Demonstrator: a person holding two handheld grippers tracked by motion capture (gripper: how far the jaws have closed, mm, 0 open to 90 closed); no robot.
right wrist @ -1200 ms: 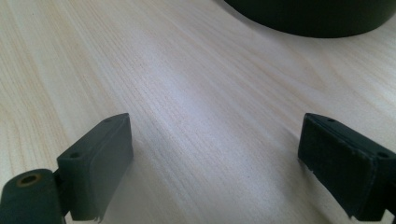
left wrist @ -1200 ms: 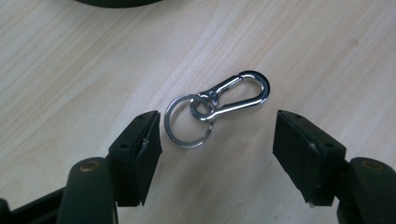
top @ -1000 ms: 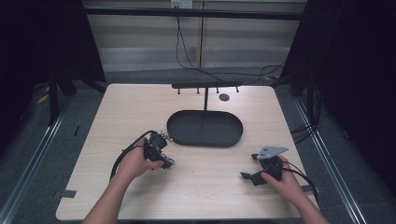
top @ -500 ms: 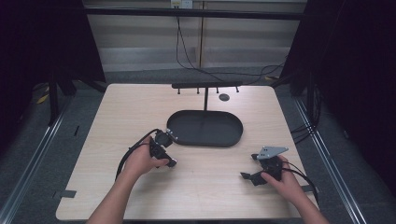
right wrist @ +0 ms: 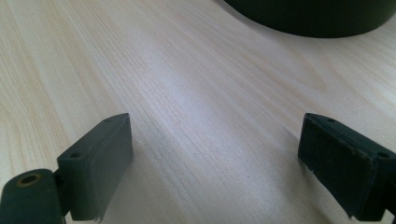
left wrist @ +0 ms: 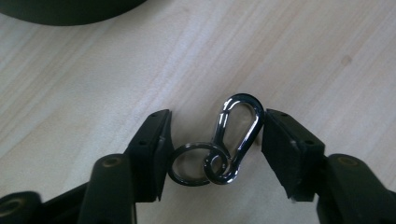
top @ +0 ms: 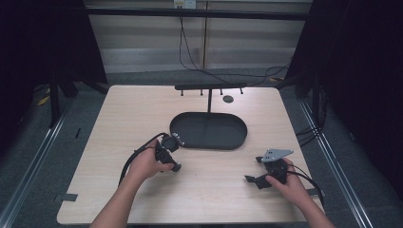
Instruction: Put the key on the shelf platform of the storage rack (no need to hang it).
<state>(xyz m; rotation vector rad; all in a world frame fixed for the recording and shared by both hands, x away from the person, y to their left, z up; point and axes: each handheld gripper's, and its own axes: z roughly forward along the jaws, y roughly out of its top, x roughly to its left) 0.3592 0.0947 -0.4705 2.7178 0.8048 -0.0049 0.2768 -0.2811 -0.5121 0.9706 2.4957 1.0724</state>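
Left gripper (left wrist: 212, 140), jaws just closing, pinches a carabiner (left wrist: 238, 135) with key ring (left wrist: 189, 163) lying on the table (top: 119, 123) beside the black tray (top: 209, 130). Right gripper (right wrist: 215, 163) rests spread wide.

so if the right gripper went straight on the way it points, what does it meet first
Probably the black oval base of the stand; bare wooden table lies ahead of the open right gripper until then, though depth is unclear.

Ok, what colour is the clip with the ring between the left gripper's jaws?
Shiny dark metal, gunmetal-like, both clip and ring; best seen in the left gripper view.
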